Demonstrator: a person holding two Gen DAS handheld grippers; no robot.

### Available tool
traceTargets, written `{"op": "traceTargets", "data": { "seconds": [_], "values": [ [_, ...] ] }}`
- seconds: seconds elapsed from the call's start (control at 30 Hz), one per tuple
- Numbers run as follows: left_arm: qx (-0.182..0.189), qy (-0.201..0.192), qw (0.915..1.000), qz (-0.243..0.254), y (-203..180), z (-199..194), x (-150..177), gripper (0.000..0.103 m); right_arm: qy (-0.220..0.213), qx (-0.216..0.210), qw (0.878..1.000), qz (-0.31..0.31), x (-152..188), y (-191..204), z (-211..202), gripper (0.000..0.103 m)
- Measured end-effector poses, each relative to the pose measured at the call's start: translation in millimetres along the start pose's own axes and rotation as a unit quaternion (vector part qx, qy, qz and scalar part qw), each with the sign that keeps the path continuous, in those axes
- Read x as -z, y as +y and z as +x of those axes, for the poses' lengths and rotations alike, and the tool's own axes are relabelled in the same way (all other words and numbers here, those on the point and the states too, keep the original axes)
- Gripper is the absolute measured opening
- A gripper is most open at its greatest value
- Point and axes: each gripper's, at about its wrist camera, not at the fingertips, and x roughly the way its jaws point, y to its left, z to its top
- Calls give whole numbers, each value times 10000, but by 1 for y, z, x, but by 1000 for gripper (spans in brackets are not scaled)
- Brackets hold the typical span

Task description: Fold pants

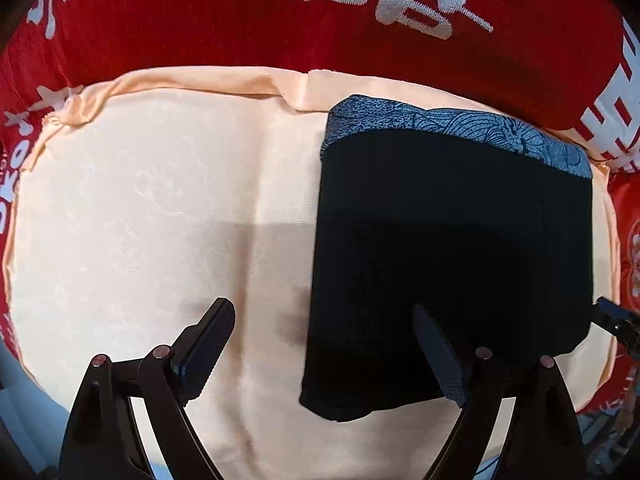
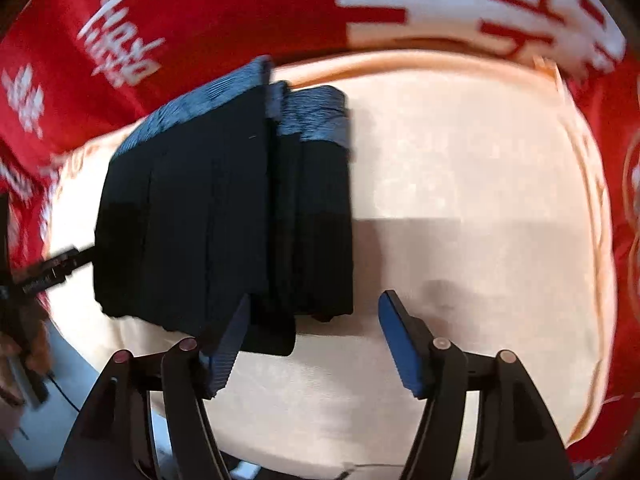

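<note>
The red cloth (image 1: 240, 20) under everything carries large white printed characters and, in the right wrist view, a slanted white word too blurred to read with certainty. On it lies a pale peach cloth (image 1: 140, 200) of smooth woven fabric with a faint marbled pattern, a rolled hem along its far edge and soft creases down its middle. The pants (image 1: 448, 248) lie folded into a compact dark rectangle on the right half of the peach cloth, reaching close to its far and right edges; the fabric is matte black, and a blue-grey waistband (image 1: 460, 128) with a fine wave-like print runs along the far side. In the right wrist view the fold shows several stacked layers with stepped edges. The left half of the peach cloth is bare, open room. The left gripper (image 1: 324, 344) hangs with its ribbed pads wide apart, one over bare cloth, one over the pants' near edge, clamping nothing. The right gripper (image 2: 316, 344) also stands apart, its left pad at the pants' near corner, gripping nothing.
</note>
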Motion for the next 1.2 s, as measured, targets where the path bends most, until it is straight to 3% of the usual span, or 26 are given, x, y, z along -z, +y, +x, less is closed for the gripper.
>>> {"op": "traceTargets", "data": {
  "seconds": [0.23, 0.5, 0.83, 1.03, 1.2],
  "values": [
    [512, 349, 9981, 6, -6, 15, 0, 91, 91, -344, 9978, 562, 3, -22, 4, 70],
    [657, 504, 9965, -98, -3, 20, -2, 91, 195, -633, 9941, 864, 3, -31, 13, 71],
    [765, 336, 9956, -436, 18, 16, -20, 91, 207, -858, 9909, 1014, 1, -40, 18, 71],
    [764, 372, 9957, -375, 22, 25, -29, 91, 145, -979, 9897, 1037, -6, -46, 20, 72],
    [1284, 555, 9887, -546, 36, 40, -39, 91, 144, -1171, 9881, 990, -16, -51, 25, 75]
  ]
}}
